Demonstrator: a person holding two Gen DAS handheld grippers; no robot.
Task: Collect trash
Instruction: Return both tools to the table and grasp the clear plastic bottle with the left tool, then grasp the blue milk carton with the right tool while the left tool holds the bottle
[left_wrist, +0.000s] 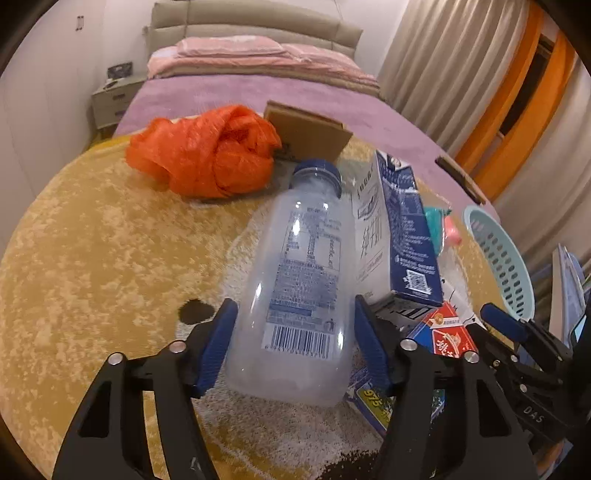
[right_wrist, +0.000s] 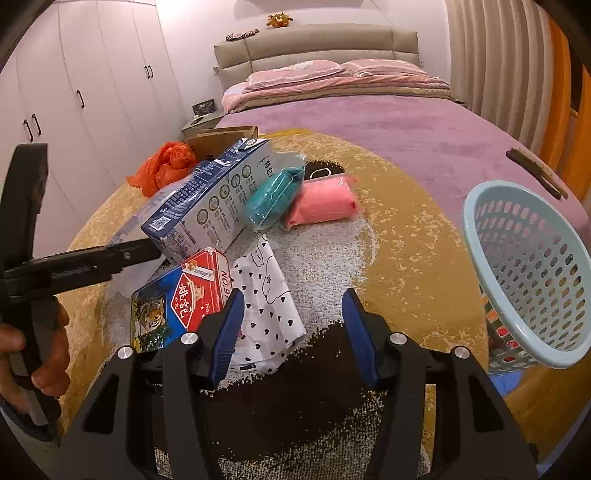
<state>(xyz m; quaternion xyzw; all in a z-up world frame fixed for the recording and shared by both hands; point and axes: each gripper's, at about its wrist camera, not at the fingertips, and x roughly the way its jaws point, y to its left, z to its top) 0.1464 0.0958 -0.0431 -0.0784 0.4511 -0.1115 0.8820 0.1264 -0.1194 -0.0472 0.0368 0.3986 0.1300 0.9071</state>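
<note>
So you're working on the yellow rug (left_wrist: 92, 240) spread at the foot of the bed (right_wrist: 369, 122), and I'll use the milk carton (right_wrist: 210, 199) as the reference since it's dead centre in the pile. Biggest thing that matters: the blue basket (right_wrist: 524, 273), well off to the carton's right and tipped so its mouth faces the pile. That looks like where the trash goes.

The carton lies on its side. Behind it to the left sit the orange plastic bag (left_wrist: 207, 155) and a cardboard box (left_wrist: 310, 136). Just to its left, touching or nearly so, is the clear bottle (left_wrist: 299, 280), lying down with its blue cap pointing away from you, so the long axis runs straight along your left gripper (left_wrist: 295, 347). That gripper is wide open with a pad on each side of the bottle's base end; I can't tell if the pads touch it yet, but nothing's gripped. Squeeze and you've got it.

In front of the carton: the red and blue card box (right_wrist: 181, 299), then the heart-print paper (right_wrist: 269, 306). Right of the carton, a teal packet (right_wrist: 273, 199) and a pink packet (right_wrist: 325, 203).

Your right gripper (right_wrist: 291, 332) is also spread open and empty, hovering over the paper's near edge, nearer the basket than the left one.
</note>
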